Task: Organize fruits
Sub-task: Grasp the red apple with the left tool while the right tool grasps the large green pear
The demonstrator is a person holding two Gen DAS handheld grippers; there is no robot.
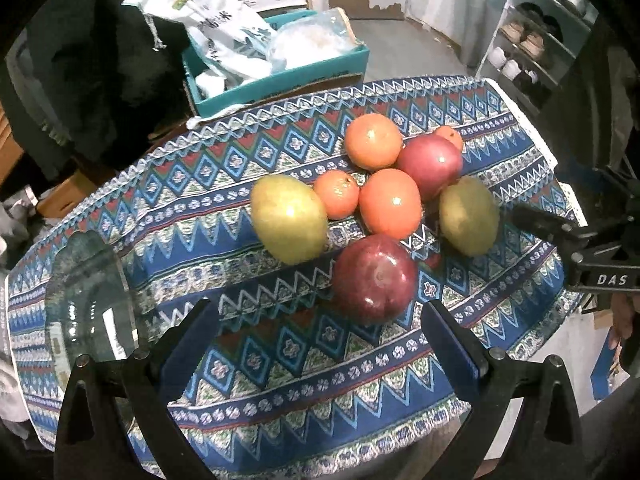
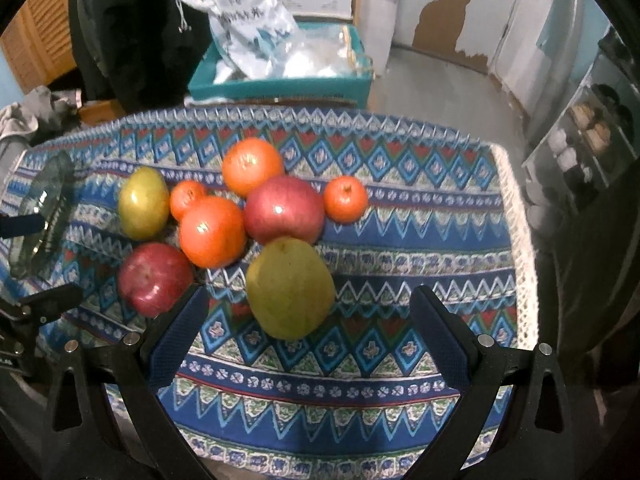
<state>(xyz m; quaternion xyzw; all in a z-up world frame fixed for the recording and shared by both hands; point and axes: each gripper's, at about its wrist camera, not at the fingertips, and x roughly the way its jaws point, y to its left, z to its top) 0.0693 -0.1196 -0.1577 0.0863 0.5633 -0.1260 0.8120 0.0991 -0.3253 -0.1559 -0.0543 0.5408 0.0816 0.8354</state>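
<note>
Several fruits lie clustered on a patterned blue tablecloth: two red apples, two green pears and several oranges. A clear glass plate sits at the table's left edge. My left gripper is open and empty, just short of the near red apple. My right gripper is open, its fingers either side of the near pear without touching it. The right gripper also shows in the left wrist view.
A teal box with plastic bags stands behind the table. A shoe rack is at the far right. The tablecloth's white lace edge marks the table's right side.
</note>
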